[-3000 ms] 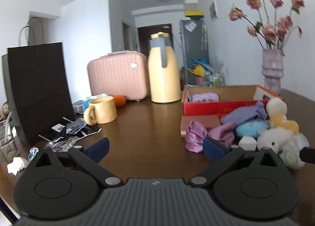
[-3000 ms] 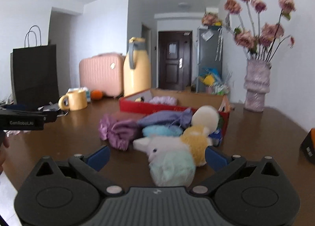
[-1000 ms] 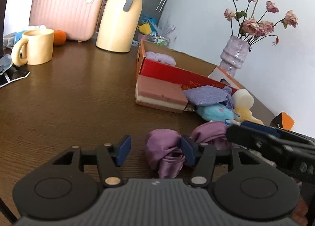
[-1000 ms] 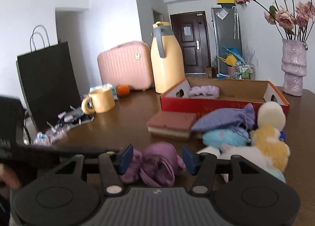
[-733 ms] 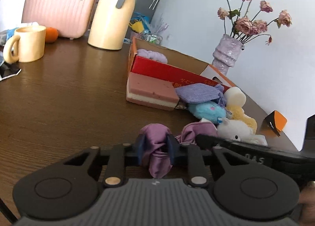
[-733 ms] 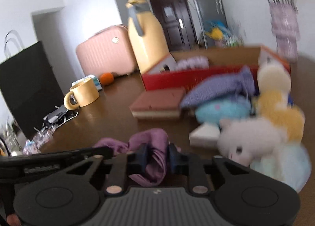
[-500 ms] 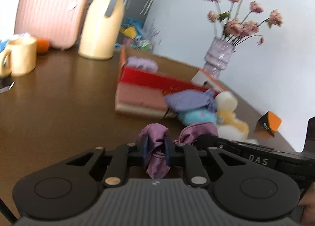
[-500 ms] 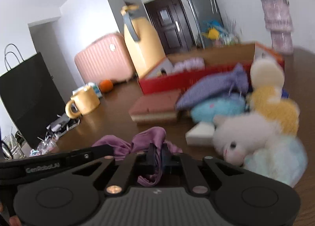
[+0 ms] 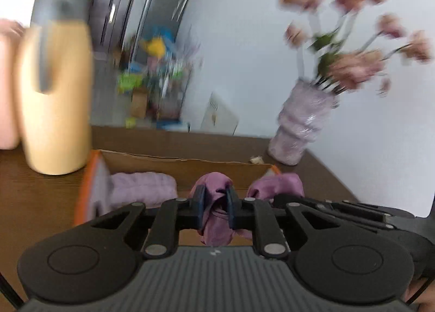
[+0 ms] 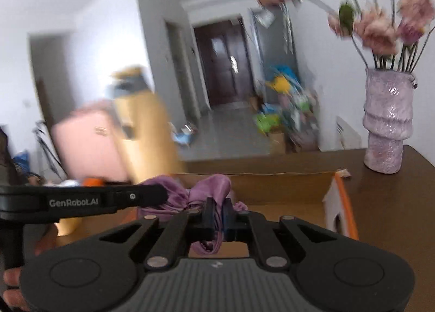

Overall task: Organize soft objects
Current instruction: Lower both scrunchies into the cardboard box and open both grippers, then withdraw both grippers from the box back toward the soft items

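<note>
Both grippers hold one purple cloth, lifted over the open cardboard box (image 9: 168, 165). My left gripper (image 9: 214, 200) is shut on the left end of the purple cloth (image 9: 214, 217). My right gripper (image 10: 216, 217) is shut on the other end of the purple cloth (image 10: 210, 187), and the box (image 10: 272, 187) lies just beyond it. A lilac knitted piece (image 9: 141, 188) lies inside the box at its left end. The other soft toys are out of view.
A tall yellow thermos jug (image 9: 54, 100) stands on the brown table left of the box. A lilac vase with pink flowers (image 9: 301, 127) stands at the back right, also in the right wrist view (image 10: 386, 121). A pink case (image 10: 87, 143) sits at the far left.
Both grippers closed on the purple cloth on the table, then lifted it and carried it forward to above the box. The view is blurred from fast motion.
</note>
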Action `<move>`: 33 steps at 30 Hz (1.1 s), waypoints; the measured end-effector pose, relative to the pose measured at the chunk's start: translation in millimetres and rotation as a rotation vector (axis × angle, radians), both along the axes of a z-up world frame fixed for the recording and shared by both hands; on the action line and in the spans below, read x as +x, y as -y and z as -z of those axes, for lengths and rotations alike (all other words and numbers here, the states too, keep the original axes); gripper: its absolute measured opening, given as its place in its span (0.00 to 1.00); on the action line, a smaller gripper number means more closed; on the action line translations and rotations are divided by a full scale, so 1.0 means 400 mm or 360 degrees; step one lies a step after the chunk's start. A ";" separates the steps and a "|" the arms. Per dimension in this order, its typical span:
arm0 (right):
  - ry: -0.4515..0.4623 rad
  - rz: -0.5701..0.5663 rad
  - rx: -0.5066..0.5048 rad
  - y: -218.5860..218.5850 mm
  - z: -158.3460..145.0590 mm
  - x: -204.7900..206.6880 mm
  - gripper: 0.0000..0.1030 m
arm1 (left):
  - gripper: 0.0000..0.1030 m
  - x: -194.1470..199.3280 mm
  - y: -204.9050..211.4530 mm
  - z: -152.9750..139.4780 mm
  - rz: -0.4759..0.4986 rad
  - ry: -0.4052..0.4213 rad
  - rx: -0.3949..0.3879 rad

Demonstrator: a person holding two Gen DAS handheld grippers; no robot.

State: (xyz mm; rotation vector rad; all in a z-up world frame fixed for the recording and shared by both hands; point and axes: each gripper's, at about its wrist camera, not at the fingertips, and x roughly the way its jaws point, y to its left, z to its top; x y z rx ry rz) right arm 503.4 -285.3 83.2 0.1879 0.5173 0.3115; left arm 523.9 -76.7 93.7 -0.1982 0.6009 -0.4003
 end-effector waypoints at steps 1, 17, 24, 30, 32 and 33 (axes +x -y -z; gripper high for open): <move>-0.0060 0.0030 -0.0005 0.014 0.009 0.070 0.05 | 0.16 0.062 0.028 0.011 0.0008 -0.0070 0.0005; -0.0359 0.0258 -0.0431 0.100 0.148 0.388 0.41 | 0.43 0.362 0.201 0.148 -0.0038 -0.0379 0.0171; -0.0244 0.0298 -0.0384 0.145 -0.001 0.268 0.47 | 0.60 0.219 0.107 -0.008 -0.0105 -0.0117 0.0369; -0.0132 0.0309 -0.0318 0.196 -0.126 0.075 0.58 | 0.76 0.029 -0.008 -0.118 -0.0263 0.0125 0.0513; -0.0083 0.0312 -0.0313 0.204 -0.149 0.009 0.65 | 0.80 -0.046 -0.044 -0.136 -0.0322 0.0208 0.0531; -0.0053 0.0313 -0.0305 0.206 -0.157 -0.023 0.69 | 0.83 -0.082 -0.058 -0.141 -0.0344 0.0243 0.0525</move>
